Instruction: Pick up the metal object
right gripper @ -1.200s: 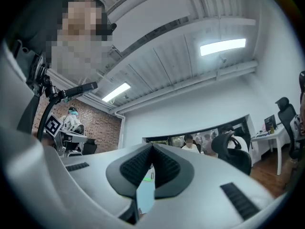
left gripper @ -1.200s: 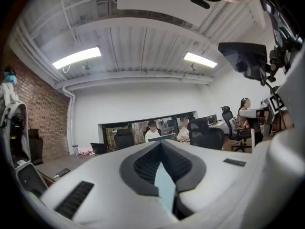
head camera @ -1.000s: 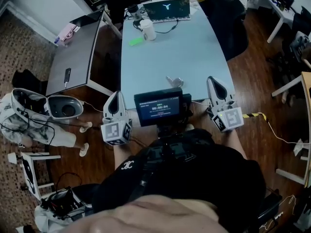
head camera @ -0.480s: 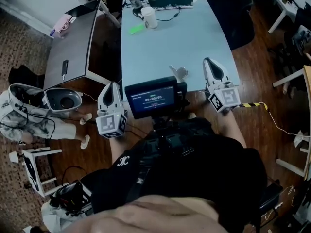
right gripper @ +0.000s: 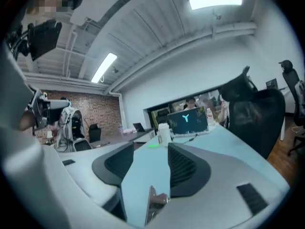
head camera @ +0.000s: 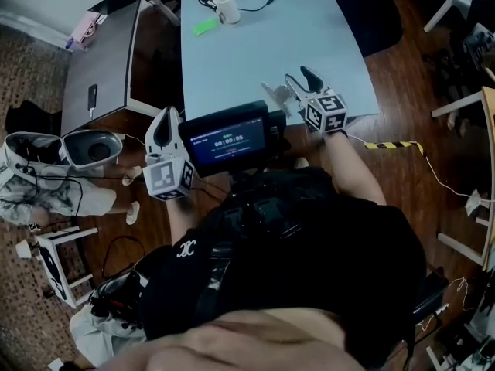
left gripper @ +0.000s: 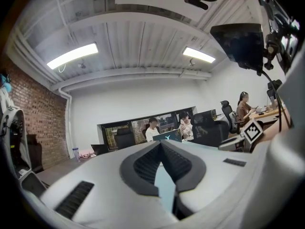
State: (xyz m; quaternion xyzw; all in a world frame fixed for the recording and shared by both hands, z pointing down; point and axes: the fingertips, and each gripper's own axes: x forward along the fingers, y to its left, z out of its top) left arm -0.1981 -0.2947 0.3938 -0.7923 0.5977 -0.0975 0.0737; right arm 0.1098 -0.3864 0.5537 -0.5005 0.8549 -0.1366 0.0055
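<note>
in the head view the pick-up is not yet made: the metal object (head camera: 276, 99) lies on the pale blue bench (head camera: 255, 45), close by the left jaw of the right tool (head camera: 300, 79), though whether it touches that jaw cannot be told from here. the right forearm reaches forward from the body and the tool lies low over the bench, pointing away and a little leftward, its marker cube facing up. the left tool (head camera: 161, 118) is held back beside the body, off the bench's near corner and well apart from the object, pointing ahead and about level, with no part in the work. in the left gripper view that tool's jaws meet at their tips with nothing between them; only a sliver of bench shows through the gap below. in the right gripper view the jaws stand wide, having just been opening, and the shiny metal object (right gripper: 155, 205) sits between them, low down near their roots. neither pad presses on it, so it is framed but not gripped. a white cup (right gripper: 164, 133) and a laptop (right gripper: 189, 120) stand well ahead of the tips, out of the way. what is left, as i judge it: ease the tool a touch further in, close the jaws on the metal — then lift it clear of the bench.
</note>
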